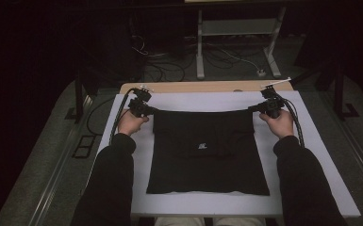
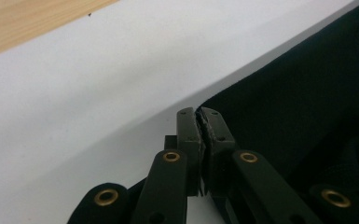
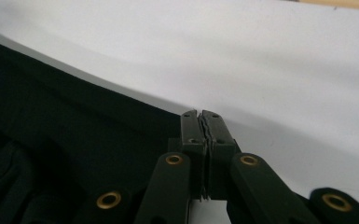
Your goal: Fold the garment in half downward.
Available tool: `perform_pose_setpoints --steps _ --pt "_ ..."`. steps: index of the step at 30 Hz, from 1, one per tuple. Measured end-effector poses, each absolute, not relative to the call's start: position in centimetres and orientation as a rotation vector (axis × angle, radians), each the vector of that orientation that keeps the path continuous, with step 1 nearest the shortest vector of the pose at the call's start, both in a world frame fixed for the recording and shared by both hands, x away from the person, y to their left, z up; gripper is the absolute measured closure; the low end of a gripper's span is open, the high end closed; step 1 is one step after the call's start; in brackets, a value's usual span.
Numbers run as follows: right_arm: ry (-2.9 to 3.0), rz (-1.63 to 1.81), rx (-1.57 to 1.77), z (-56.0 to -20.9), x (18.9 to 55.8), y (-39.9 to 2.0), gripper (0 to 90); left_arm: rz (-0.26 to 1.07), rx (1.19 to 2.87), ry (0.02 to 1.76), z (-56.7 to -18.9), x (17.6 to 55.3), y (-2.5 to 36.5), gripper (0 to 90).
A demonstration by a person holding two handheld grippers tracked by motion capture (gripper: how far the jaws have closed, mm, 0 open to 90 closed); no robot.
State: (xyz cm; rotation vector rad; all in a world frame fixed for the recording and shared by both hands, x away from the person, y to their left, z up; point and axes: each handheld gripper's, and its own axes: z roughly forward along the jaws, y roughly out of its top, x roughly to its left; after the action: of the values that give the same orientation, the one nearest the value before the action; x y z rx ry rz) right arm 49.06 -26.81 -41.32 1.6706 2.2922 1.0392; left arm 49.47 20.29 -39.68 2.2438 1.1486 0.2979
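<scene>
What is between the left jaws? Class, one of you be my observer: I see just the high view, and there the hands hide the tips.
Observer: In the left gripper view, the left gripper is shut on a corner of the black cloth.
Operator: And the right one?
Observer: In the right gripper view, the right gripper is shut on the cloth's other far corner.
Operator: Does the far edge lie flat?
Observer: Probably not quite. Close up, a soft shadow falls on the white board along that edge, so it seems slightly lifted.
</scene>
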Motion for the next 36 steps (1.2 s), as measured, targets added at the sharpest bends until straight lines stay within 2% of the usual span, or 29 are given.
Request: perform_pose_setpoints --steps 15,16,19,22,24,26,28,30,32,33,36 --pt "2.302 1.063 1.709 -42.2 49.4 -27.0 86.0 0.207 2.182 1.201 -41.2 49.9 20.8 84.2" --pt "2.295 1.075 1.717 -42.2 49.3 -27.0 83.4 0.187 2.173 1.239 -41.3 50.0 20.8 80.5" --pt "2.27 1.075 1.721 -42.3 48.9 -26.9 66.7 0.15 2.154 1.286 -41.5 50.1 21.0 66.6" --pt "2.273 1.098 1.697 -42.2 48.3 -26.9 50.2 0.141 2.129 1.254 -41.4 49.7 21.2 52.2" --pt "2.271 1.141 1.67 -42.2 48.1 -27.1 41.0 0.134 2.124 1.228 -41.3 49.4 21.3 40.7" --pt "2.272 1.181 1.665 -42.1 47.9 -27.2 34.3 0.127 2.103 1.212 -41.1 49.1 21.4 33.0" --pt "2.297 1.204 1.641 -42.1 47.7 -27.2 23.9 0.074 2.055 1.209 -41.1 48.9 21.4 21.3" --pt "2.316 1.2 1.636 -42.2 47.5 -27.0 12.1 0.064 2.065 1.186 -40.9 48.8 21.4 10.7" --pt "2.322 1.203 1.63 -42.2 47.3 -26.8 4.1 0.05 2.08 1.163 -40.8 48.8 21.0 1.7" --pt "2.323 1.209 1.626 -42.2 47.3 -26.7 0.0 0.051 2.083 1.147 -40.8 48.7 20.9 0.0" --pt "2.331 1.219 1.598 -42.0 47.1 -26.2 0.0 0.063 2.075 1.105 -40.4 48.4 20.5 0.0"
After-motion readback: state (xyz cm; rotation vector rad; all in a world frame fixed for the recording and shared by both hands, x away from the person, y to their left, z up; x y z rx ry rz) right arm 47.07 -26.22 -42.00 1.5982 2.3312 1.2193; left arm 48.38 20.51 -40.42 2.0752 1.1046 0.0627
